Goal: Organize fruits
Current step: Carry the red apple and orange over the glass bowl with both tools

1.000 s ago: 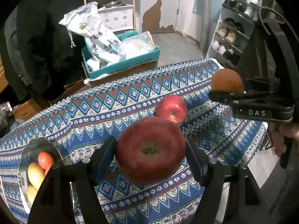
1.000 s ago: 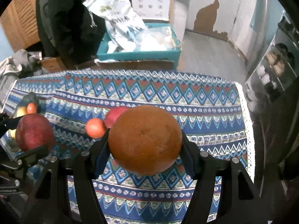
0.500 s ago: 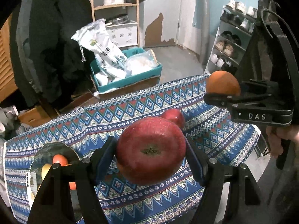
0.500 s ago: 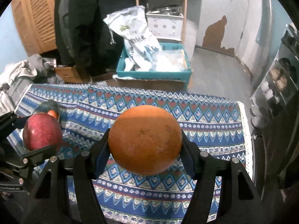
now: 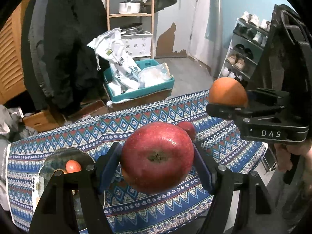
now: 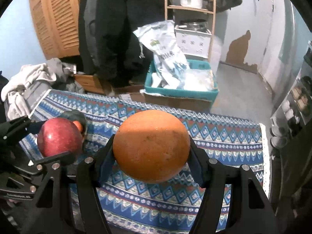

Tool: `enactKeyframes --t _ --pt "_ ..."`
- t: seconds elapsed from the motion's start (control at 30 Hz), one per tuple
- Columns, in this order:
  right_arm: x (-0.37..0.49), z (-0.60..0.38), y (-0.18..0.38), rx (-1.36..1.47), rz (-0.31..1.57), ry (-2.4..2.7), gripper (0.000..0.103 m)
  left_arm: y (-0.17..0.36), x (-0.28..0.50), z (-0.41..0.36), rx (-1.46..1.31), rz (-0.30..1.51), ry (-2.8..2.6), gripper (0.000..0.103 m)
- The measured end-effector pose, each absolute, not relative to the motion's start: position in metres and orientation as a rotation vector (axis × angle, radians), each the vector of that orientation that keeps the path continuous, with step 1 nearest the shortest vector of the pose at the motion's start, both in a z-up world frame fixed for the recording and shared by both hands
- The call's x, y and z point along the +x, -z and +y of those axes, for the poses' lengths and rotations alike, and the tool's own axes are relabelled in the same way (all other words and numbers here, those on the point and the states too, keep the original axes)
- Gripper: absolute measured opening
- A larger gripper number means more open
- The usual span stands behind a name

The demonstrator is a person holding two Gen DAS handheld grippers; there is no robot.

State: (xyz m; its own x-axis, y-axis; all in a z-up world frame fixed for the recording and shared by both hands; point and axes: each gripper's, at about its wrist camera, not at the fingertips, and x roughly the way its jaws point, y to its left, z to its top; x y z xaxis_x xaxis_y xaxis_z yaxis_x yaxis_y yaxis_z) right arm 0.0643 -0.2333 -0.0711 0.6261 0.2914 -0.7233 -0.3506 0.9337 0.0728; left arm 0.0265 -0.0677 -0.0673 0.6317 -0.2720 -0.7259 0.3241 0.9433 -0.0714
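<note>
Held aloft over patterned cloth [image 5: 224, 136] — red apple [image 5: 157, 159] clamped in left gripper [image 5: 157, 163], orange [image 6: 151, 146] in right gripper [image 6: 151, 152]. Partly filled plate [image 5: 58, 154] at nine o'clock; second apple [image 5: 187, 127] unplaced at twelve.

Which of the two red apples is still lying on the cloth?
The smaller apple, peeking out behind the big apple clamped in the left gripper.

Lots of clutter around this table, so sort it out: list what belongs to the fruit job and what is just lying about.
Part of the job:
- red apple in the left gripper
- orange in the right gripper
- second apple on the tablecloth
- dark plate with small fruit

Lying about:
- teal box of bags
- shoe rack
- pile of clothes
</note>
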Motion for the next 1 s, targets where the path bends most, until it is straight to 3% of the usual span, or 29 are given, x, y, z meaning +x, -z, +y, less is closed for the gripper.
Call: enactKeyframes --t 1.0 --pt "0.08 -0.102 0.05 -0.12 0.801 -0.598 0.066 0.067 0.011 0.045 -0.073 0.805 0.161 0.074"
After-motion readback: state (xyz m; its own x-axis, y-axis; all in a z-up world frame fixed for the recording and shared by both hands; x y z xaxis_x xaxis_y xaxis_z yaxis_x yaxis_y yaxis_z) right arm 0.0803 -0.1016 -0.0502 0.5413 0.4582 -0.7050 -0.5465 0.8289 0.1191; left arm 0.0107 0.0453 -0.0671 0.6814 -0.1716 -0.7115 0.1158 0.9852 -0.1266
